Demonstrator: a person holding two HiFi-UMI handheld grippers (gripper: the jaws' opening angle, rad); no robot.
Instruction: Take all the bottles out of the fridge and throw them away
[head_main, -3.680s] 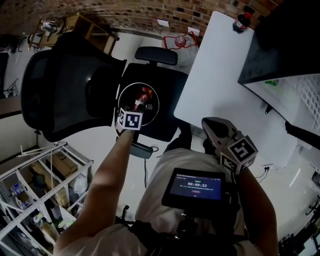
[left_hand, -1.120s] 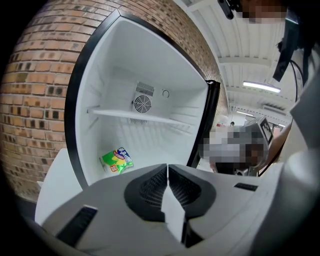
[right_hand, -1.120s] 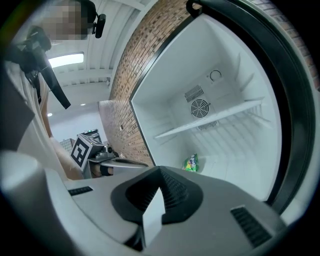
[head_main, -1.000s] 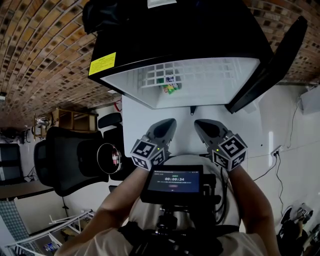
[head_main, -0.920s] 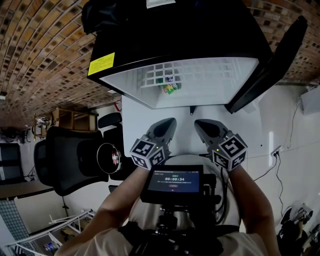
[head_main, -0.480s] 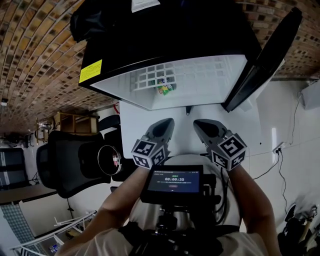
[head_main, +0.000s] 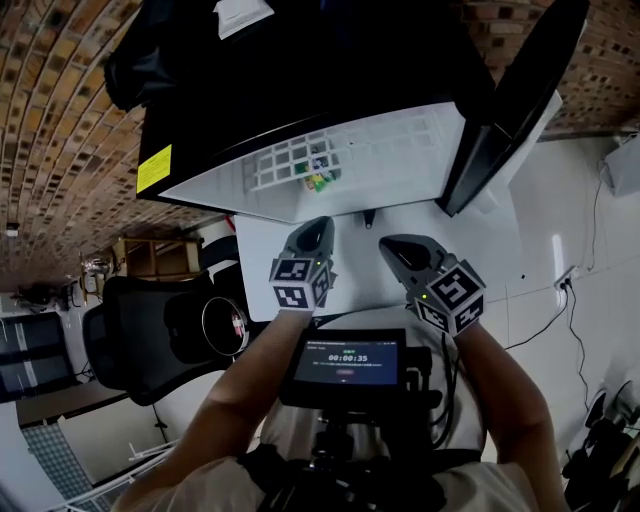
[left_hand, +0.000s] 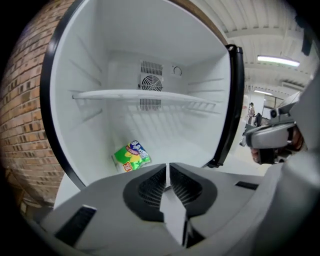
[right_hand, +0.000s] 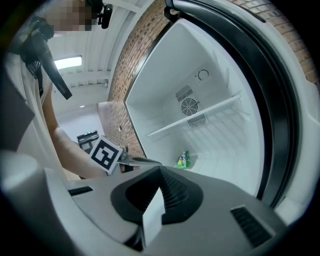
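Left gripper view looks along the left gripper (left_hand: 167, 169): its grey jaws stand all but together, with only a thin slit between them and nothing in it. The right gripper (right_hand: 159, 174) is clenched empty too. Ahead and slightly left of the left jaws, a crumpled green-and-yellow labelled container (left_hand: 131, 156) lies on the floor of the black, white-lined fridge (left_hand: 200, 65), beneath the white wire shelf (left_hand: 145, 95). Its long axis I cannot tell. The left gripper looks the nearer, and nothing blocks its way. The open black door (head_main: 505, 100) stands to the right. The round bin (head_main: 225, 325) sits well off left on a black office chair (head_main: 140, 330).
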